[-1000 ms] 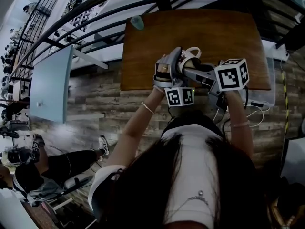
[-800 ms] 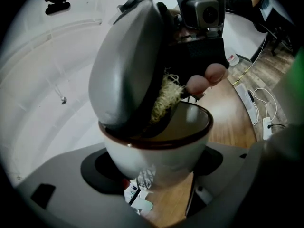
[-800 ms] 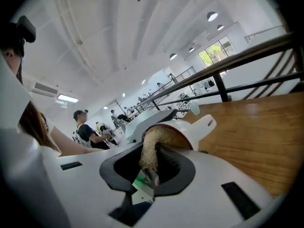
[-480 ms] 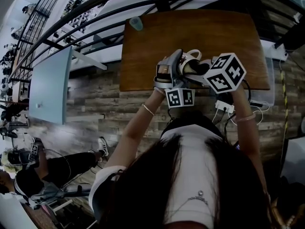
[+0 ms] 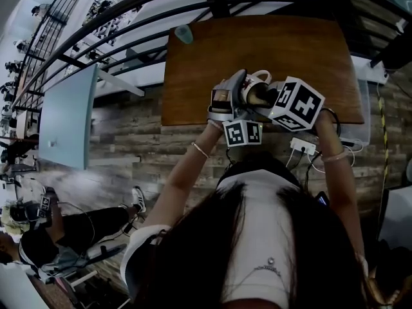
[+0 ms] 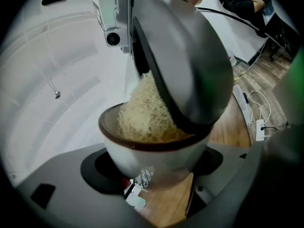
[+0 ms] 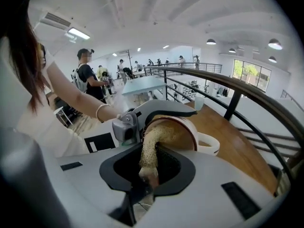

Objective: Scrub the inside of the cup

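The left gripper (image 6: pixel 153 167) has its jaws spread wide around a white ceramic cup with a brown rim (image 6: pixel 156 153), one dark pad pressing on each side of the cup's wall. The cup is held tilted over the near edge of the brown wooden desk (image 5: pixel 309 50), about midway along that edge. Its mouth faces the right gripper (image 7: pixel 146 186) and its single handle (image 7: pixel 210 145) sticks out to the side. The right gripper's jaws are pressed close together on the tail end of a pale, straw-coloured fibrous scrubber (image 7: pixel 153 148). The bushy end of the scrubber fills much of the cup's inside and touches its inner wall. The right gripper's grey body leans over the rim and hides part of the cup's mouth in the left gripper view. One small pale-green cup (image 5: pixel 185 33) stands at the far left corner of the desk, well apart from the grippers. Below the near edge, on the plank floor, lies one white power strip (image 5: pixel 302 145) with cables. A black railing (image 7: pixel 232 107) runs beyond the far edge, and one light-blue table (image 5: pixel 67 118) stands off to the left.
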`<state>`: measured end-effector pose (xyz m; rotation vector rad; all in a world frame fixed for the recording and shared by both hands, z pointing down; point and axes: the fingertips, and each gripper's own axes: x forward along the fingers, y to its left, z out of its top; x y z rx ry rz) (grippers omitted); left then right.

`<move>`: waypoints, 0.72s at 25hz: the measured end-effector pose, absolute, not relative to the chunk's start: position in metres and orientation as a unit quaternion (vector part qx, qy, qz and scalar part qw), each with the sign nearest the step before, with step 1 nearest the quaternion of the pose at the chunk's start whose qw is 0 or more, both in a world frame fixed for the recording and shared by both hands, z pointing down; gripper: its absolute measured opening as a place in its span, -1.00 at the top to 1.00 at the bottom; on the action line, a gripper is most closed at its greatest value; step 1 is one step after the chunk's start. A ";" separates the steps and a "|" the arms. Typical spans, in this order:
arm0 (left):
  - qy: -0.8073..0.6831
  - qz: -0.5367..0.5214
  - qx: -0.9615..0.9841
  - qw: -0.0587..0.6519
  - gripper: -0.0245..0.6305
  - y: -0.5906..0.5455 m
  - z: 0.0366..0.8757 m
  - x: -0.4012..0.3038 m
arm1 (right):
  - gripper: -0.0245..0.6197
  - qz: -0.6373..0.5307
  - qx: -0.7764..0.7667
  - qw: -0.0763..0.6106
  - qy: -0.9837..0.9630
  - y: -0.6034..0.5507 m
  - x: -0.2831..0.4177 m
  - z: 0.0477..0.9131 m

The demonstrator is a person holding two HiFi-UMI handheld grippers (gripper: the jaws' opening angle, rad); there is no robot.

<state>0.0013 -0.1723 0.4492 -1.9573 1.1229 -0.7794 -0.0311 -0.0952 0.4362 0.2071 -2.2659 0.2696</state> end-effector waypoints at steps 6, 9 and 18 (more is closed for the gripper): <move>0.442 -0.304 -0.761 0.365 -0.31 -0.178 0.448 0.000 | 0.68 0.027 0.076 0.472 -0.878 -0.095 -0.026 0.441; 0.443 -0.304 -0.760 0.366 -0.31 -0.179 0.448 -0.002 | 0.68 0.003 0.071 0.488 -0.870 -0.095 -0.029 0.439; 0.444 -0.280 -0.770 0.363 -0.31 -0.174 0.444 0.001 | 0.68 0.095 0.075 0.418 -0.900 -0.095 -0.031 0.439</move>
